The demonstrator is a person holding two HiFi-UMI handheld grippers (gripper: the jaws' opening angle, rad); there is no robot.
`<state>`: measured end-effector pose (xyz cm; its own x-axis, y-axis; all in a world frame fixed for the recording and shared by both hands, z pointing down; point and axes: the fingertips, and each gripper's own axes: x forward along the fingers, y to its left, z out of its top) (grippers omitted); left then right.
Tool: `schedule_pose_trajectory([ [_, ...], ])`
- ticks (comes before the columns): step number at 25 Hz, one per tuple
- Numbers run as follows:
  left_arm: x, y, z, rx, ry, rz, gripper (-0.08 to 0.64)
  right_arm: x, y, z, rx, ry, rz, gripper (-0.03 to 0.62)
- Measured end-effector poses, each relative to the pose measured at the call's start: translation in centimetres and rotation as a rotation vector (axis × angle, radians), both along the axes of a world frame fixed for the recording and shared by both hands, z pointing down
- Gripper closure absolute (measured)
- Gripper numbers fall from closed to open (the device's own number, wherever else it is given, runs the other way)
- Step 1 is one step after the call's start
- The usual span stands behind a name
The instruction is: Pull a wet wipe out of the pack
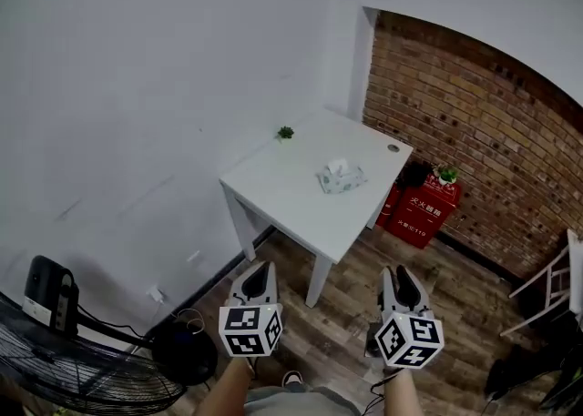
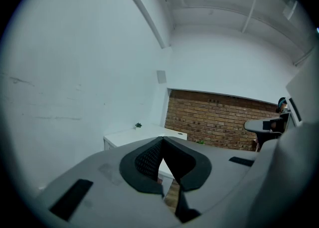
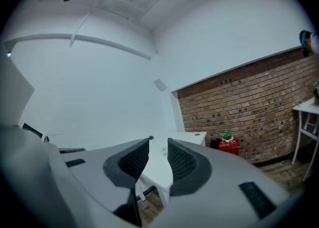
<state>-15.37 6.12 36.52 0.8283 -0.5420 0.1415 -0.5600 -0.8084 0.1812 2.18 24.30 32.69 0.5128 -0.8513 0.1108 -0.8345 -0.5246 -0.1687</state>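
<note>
The wet wipe pack (image 1: 342, 177) is pale green and white, with a wipe sticking up from its top. It lies near the middle of a small white table (image 1: 282, 177) across the room. Both grippers are held low and well short of the table, over the wooden floor. The jaws of my left gripper (image 1: 259, 270) meet at their tips with nothing between them (image 2: 162, 141). My right gripper (image 1: 398, 274) has a narrow gap between its jaws and holds nothing (image 3: 158, 143); the table (image 3: 155, 166) shows through that gap.
A tiny green plant (image 1: 286, 133) stands at the table's far corner. A red fire-extinguisher box (image 1: 422, 209) with a plant on top stands against the brick wall (image 1: 474, 132). A fan (image 1: 64, 360) is at the lower left, and a white stand (image 1: 551, 282) at the right.
</note>
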Motion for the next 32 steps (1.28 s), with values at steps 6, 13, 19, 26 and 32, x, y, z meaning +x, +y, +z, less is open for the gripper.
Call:
schedule_pose_trajectory([
  [6,0.0,-1.7,1.1,-0.013,-0.017,-0.039,0.56,2.3,-2.3,1.0,-0.011,-0.025,-0.014,0.476],
  [13,2.3,-4.6,1.8,-0.022,-0.033,-0.106,0.56,7.4,-5.3,2.2,-0.017,-0.048,-0.029,0.475],
  [19,7.2,-8.0,2.1,-0.024,-0.053,-0.153,0.56,14.4,-8.7,2.9,-0.032,-0.06,-0.043,0.474],
  [26,14.1,-11.4,1.9,-0.045,-0.05,-0.209,0.56,22.7,-13.3,2.7,-0.063,-0.058,-0.101,0.474],
  [32,18.3,-13.5,1.7,-0.052,-0.044,-0.298,0.56,28.3,-17.5,2.2,-0.073,-0.049,-0.186,0.476],
])
